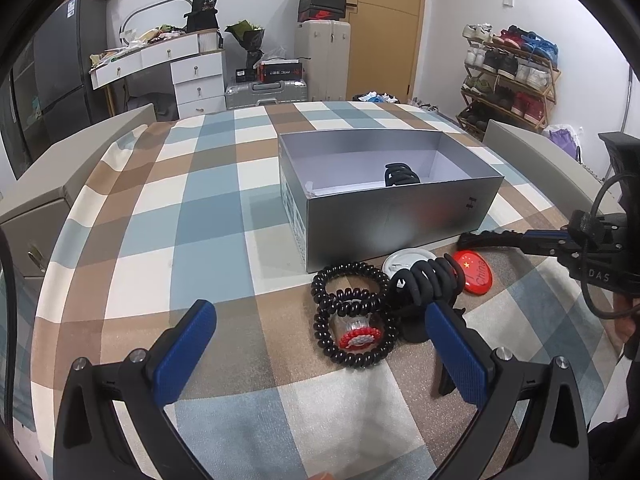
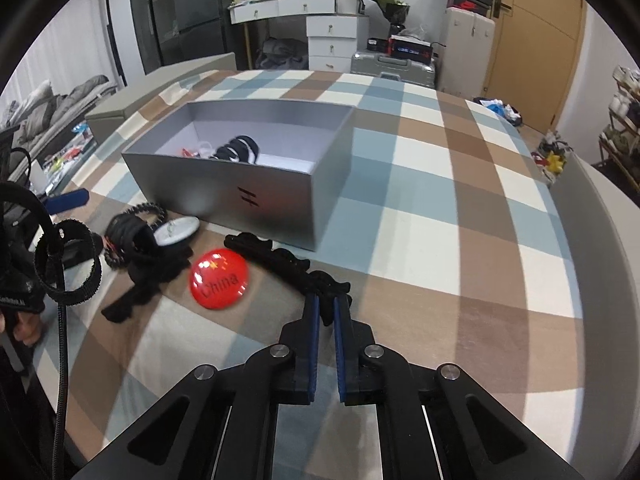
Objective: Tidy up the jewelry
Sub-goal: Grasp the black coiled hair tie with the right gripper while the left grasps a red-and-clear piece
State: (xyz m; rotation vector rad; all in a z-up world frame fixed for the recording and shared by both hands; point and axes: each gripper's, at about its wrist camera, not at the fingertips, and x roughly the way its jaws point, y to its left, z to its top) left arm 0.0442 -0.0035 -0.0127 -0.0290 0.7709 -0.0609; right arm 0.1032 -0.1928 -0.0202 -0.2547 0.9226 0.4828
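A grey open box (image 1: 384, 216) stands on the checked tablecloth, with a black hair claw (image 1: 400, 174) inside; it also shows in the right wrist view (image 2: 240, 196). In front of it lie a black beaded bracelet (image 1: 352, 312), a small red-and-white beaded piece (image 1: 360, 338), a black hair claw (image 1: 428, 280), a white disc (image 1: 404, 260) and a red "China" badge (image 2: 219, 278). My left gripper (image 1: 320, 340) is open just short of the bracelet. My right gripper (image 2: 326, 312) is shut on a long black hair clip (image 2: 280, 260), also seen in the left wrist view (image 1: 488, 238).
The tablecloth (image 2: 440, 208) stretches wide to the right of the box. Grey chair backs (image 1: 60, 176) stand at the table's sides. Drawers, suitcases and a shoe rack (image 1: 508, 76) stand beyond the table.
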